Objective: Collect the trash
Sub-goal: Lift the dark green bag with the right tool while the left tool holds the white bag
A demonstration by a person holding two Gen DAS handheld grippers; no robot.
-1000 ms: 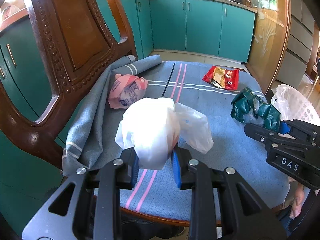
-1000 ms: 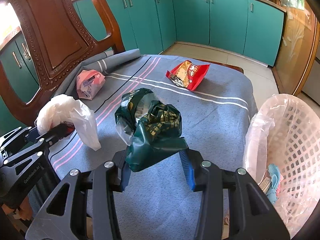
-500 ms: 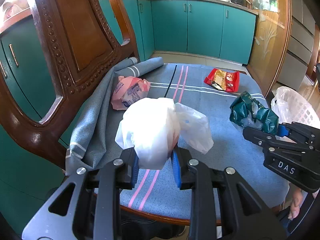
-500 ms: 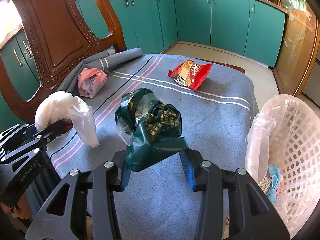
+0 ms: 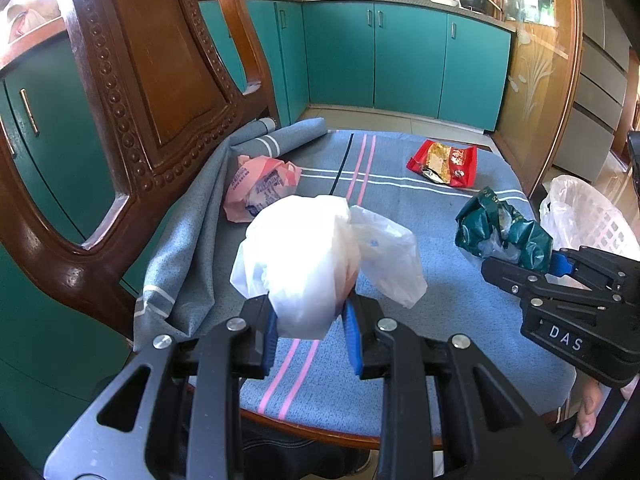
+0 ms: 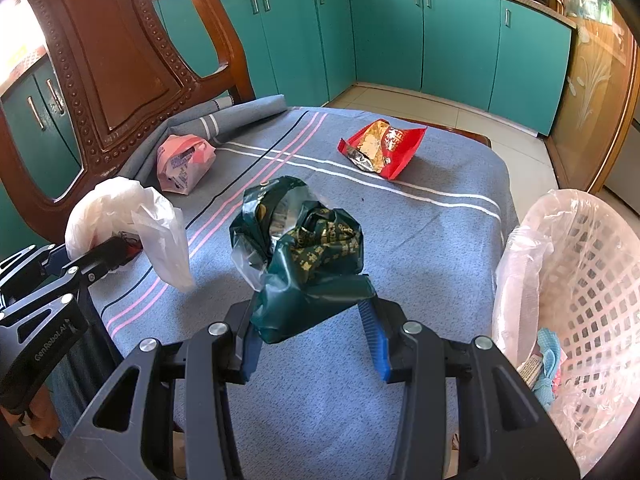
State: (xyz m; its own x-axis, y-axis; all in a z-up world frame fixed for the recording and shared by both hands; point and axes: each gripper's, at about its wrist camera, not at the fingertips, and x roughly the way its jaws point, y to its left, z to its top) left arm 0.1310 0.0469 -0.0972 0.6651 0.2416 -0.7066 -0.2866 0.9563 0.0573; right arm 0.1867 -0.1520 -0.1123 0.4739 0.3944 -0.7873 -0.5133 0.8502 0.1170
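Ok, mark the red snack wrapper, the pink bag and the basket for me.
red snack wrapper (image 6: 384, 148), right wrist view, printed middle.
pink bag (image 6: 182, 164), right wrist view, crumpled middle.
basket (image 6: 600, 280), right wrist view, lattice wall.

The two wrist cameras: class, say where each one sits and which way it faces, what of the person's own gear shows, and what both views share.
Left wrist: on the left gripper, looking down across the table; holds a white bag; the right gripper shows.
Right wrist: on the right gripper; holds a green bag; basket alongside.
Shared: red packet, pink bag, chair.
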